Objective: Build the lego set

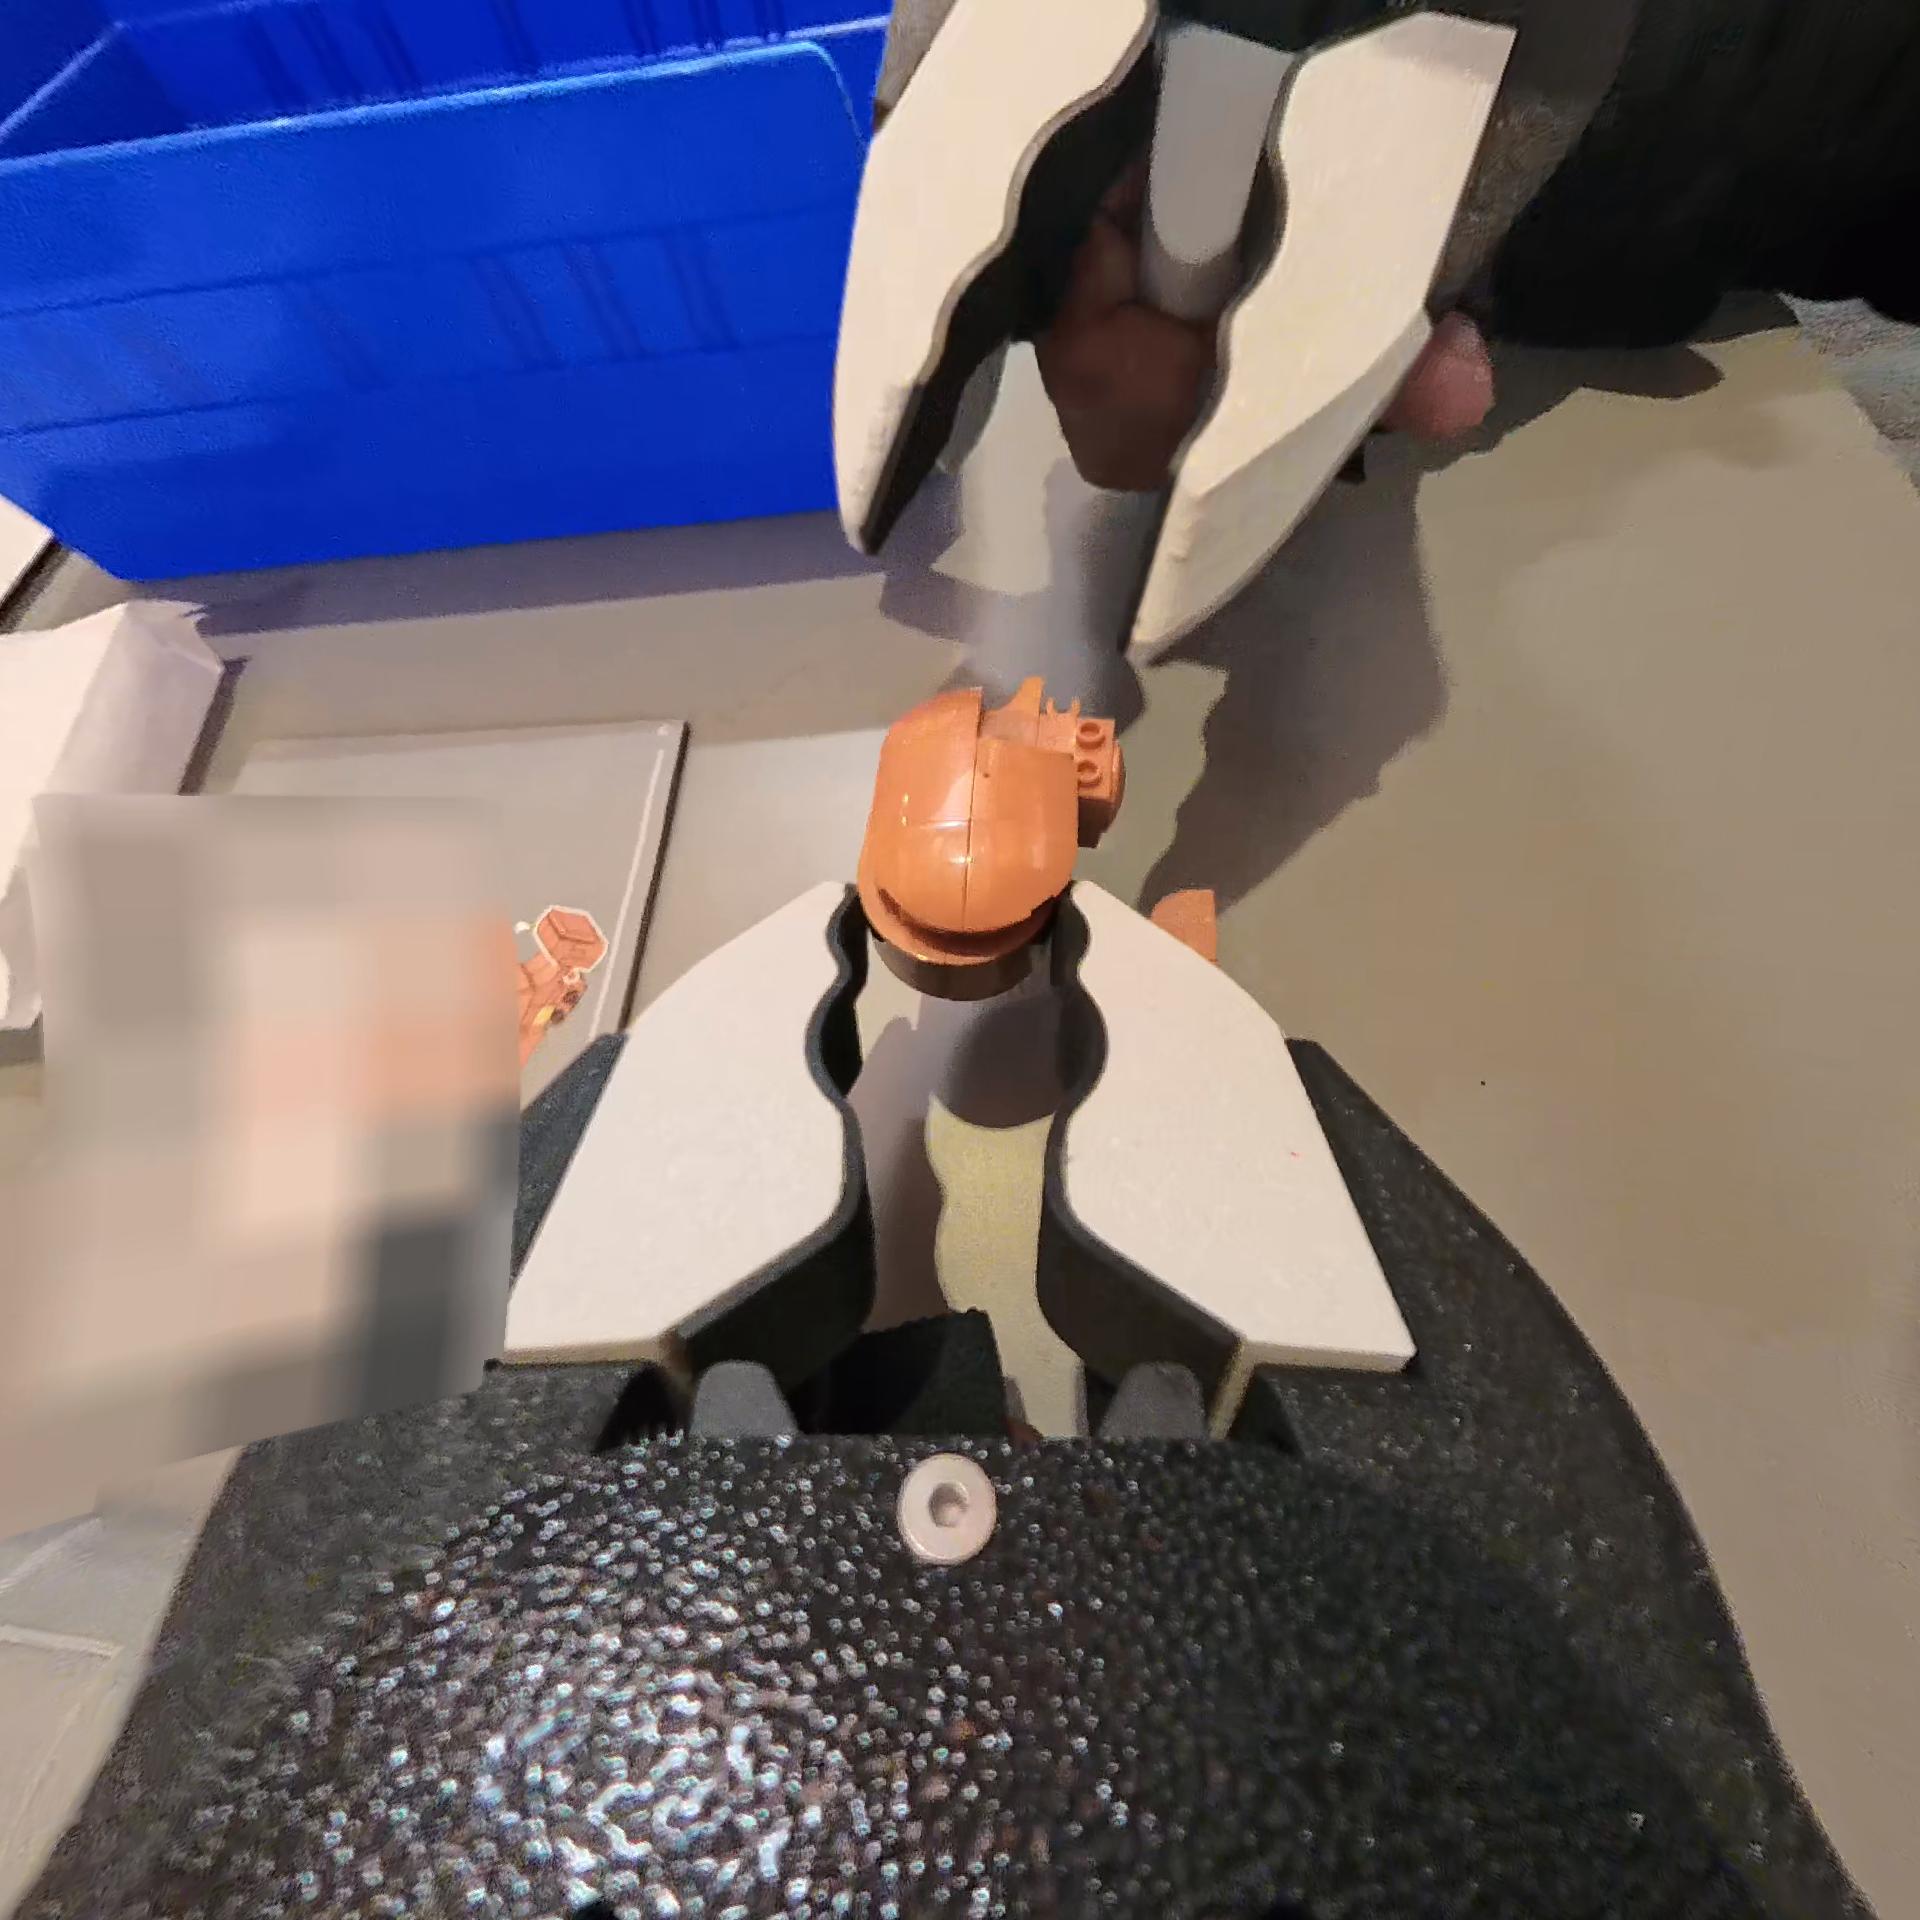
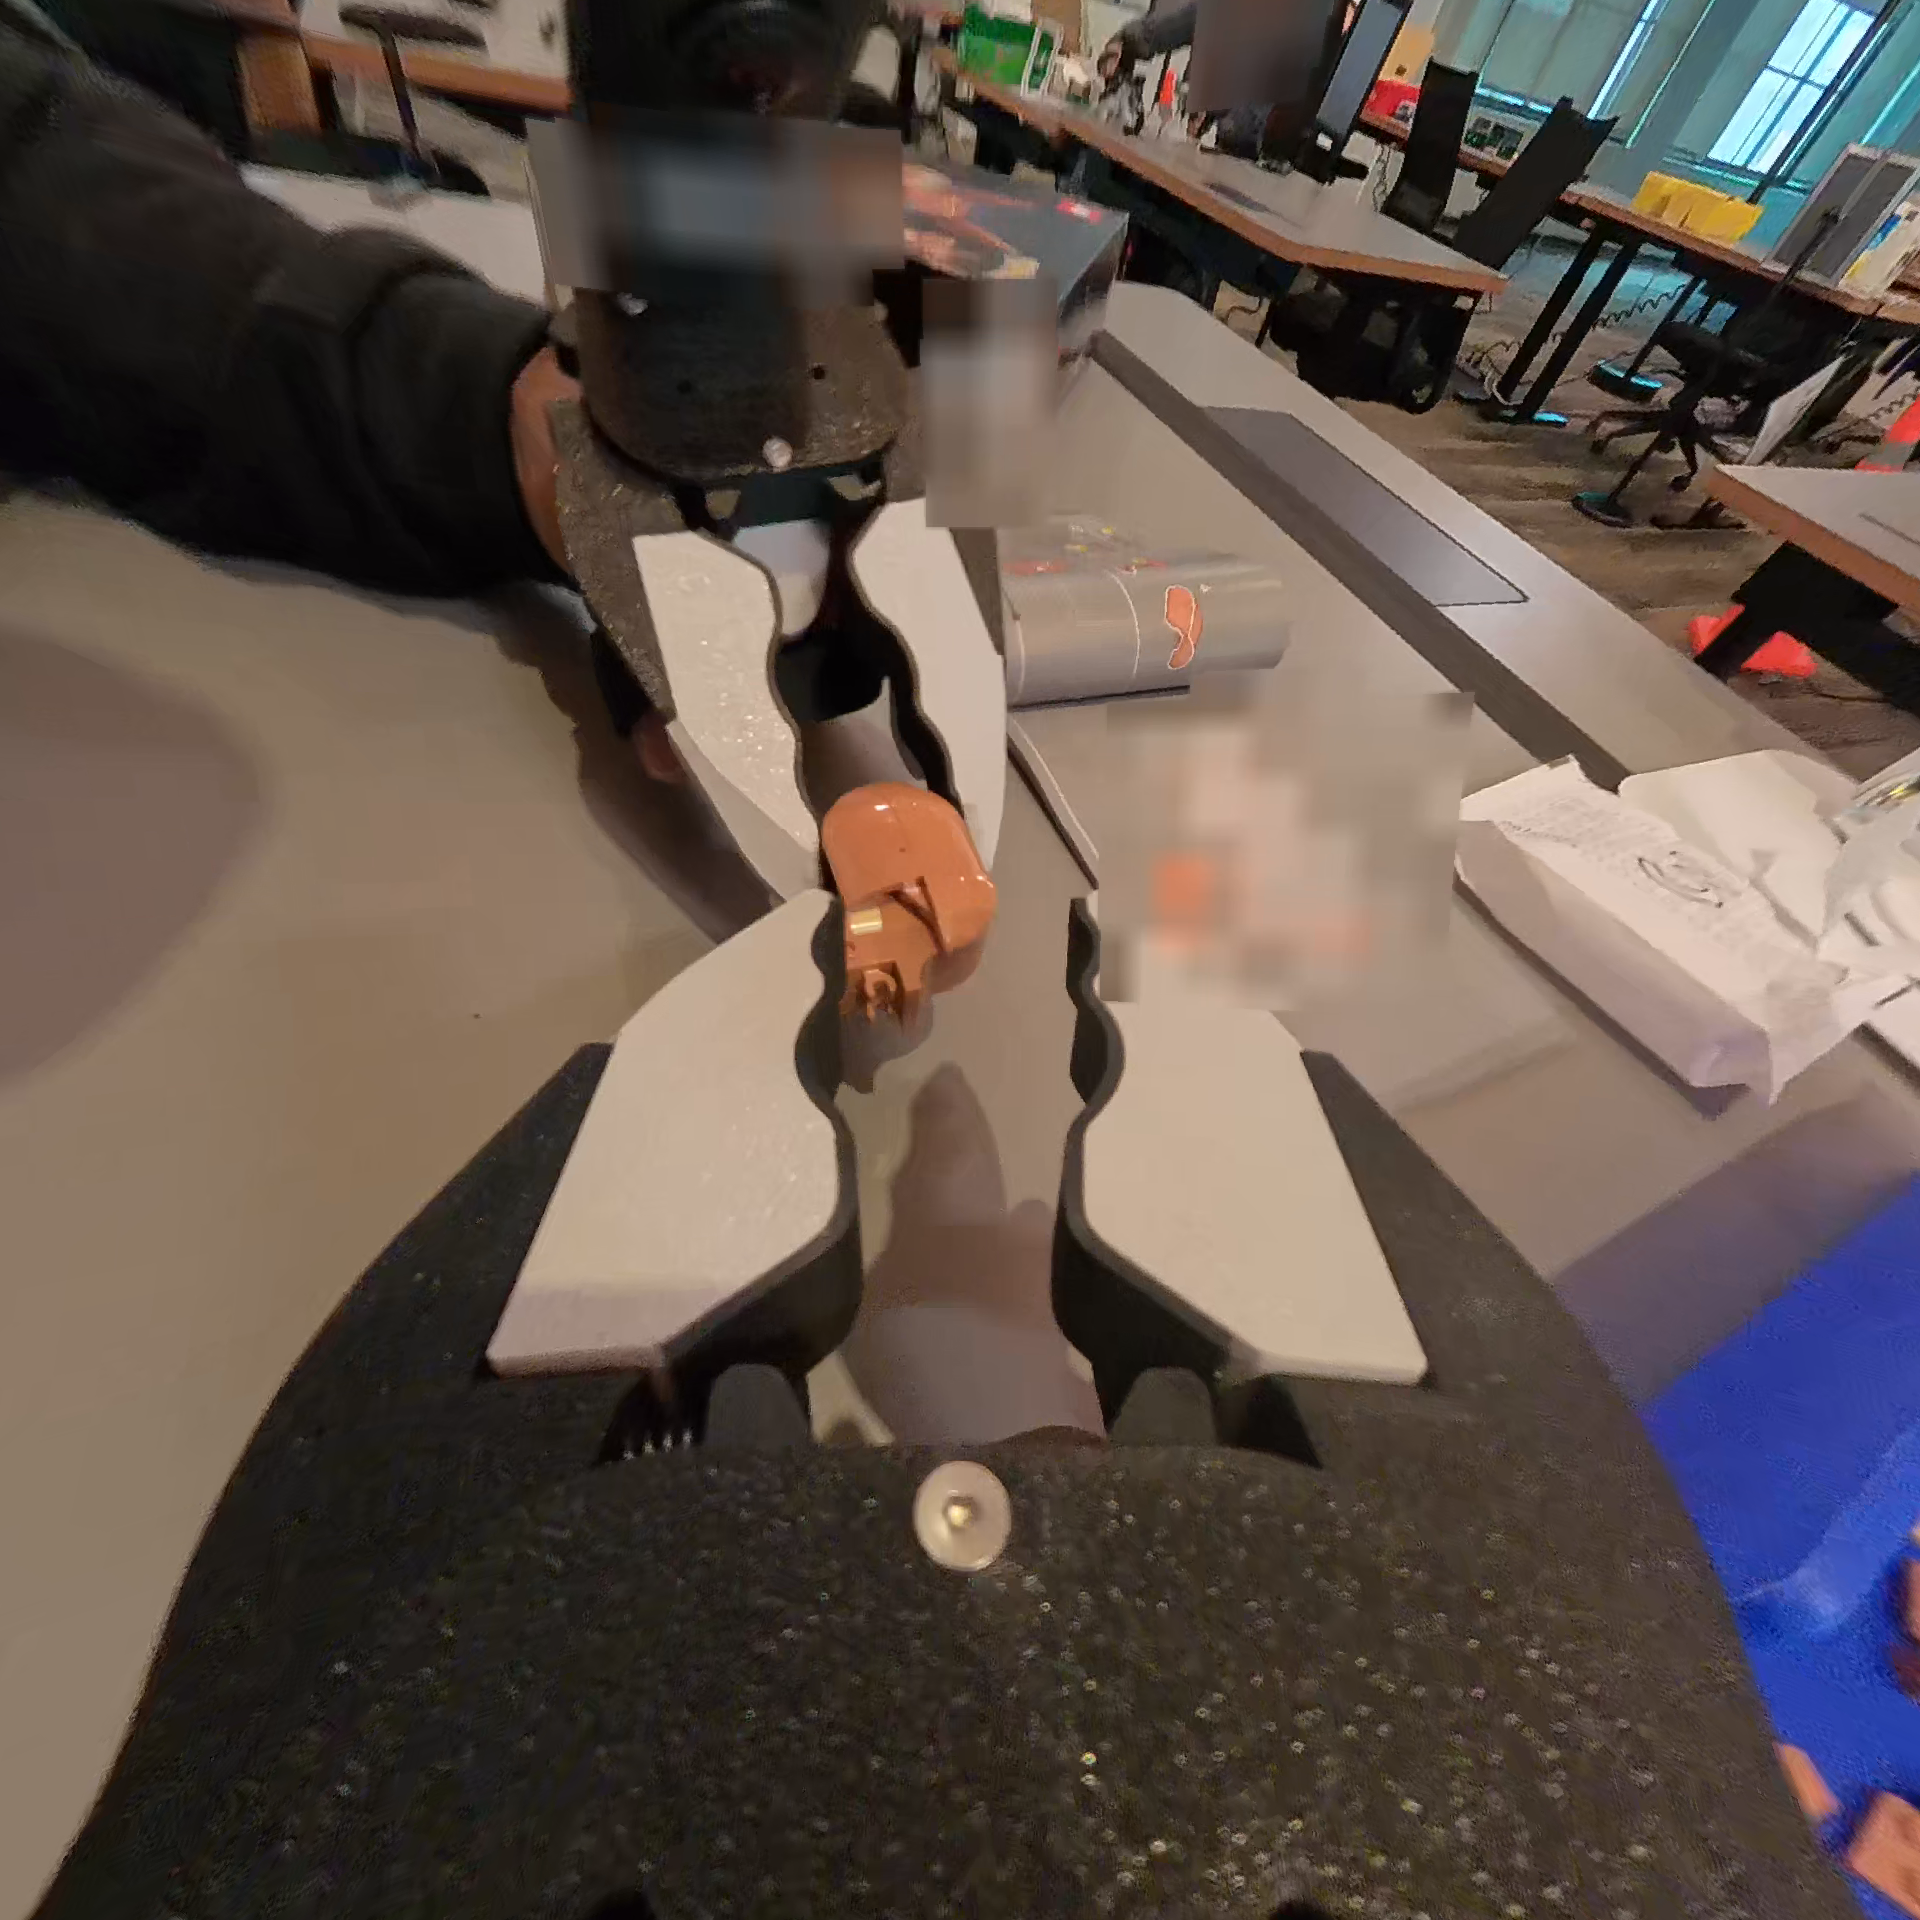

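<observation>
One gripper (image 1: 961, 935) around orange brick assembly (image 1: 971, 842)

Glossy orange-brown brick model (image 1: 971, 831), dark brown base; pale grey fingers (image 1: 727, 1122); blue bin (image 1: 416, 312).

Light is soft and even, coming from above; distant windows (image 2: 1787, 94) look bright. Dark soft shadows lie on the grey surface (image 1: 1558, 935). Glare sparkles on the black gripper bodies. Edges bend from the wide lens, and far things are slightly blurred.
</observation>
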{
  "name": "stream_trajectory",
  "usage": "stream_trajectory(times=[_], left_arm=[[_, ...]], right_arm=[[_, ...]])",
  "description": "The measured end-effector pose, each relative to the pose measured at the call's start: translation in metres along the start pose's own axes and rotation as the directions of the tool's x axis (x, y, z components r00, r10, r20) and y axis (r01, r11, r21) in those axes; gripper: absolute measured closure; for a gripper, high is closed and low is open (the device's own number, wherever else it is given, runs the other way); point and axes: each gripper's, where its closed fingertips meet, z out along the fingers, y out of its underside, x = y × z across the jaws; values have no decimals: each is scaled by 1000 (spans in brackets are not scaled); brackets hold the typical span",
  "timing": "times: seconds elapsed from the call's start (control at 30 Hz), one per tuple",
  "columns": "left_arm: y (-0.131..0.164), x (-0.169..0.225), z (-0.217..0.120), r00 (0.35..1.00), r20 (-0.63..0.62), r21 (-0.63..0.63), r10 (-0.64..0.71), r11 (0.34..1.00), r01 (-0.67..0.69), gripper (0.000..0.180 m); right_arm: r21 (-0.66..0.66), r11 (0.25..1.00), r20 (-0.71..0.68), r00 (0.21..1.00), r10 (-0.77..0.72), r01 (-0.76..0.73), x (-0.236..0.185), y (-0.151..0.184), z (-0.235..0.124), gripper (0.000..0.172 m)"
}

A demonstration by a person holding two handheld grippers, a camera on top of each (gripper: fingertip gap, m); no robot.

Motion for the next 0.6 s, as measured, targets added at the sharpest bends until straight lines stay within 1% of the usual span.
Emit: stream_trajectory(times=[0.1, 0.33, 0.5, 0.6], left_arm=[[4, 2, -7, 998, 58, -5, -5, 1000, 5, 147], [7, 10, -27, 989, 141, 30, -51, 998, 47, 147], [7, 12, -30, 989, 144, 22, -40, 999, 37, 147], [8, 10, -33, 988, 128, 43, -82, 996, 77, 147]], right_arm=[[41, 998, 22, 998, 56, -57, 0, 2, 2, 133], [83, 993, 79, 994, 77, -84, -6, -2, 0, 133], [81, 994, 91, 994, 60, -68, -9, -2, 0, 133], [83, 995, 92, 995, 41, -48, -11, -2, 0, 133]])
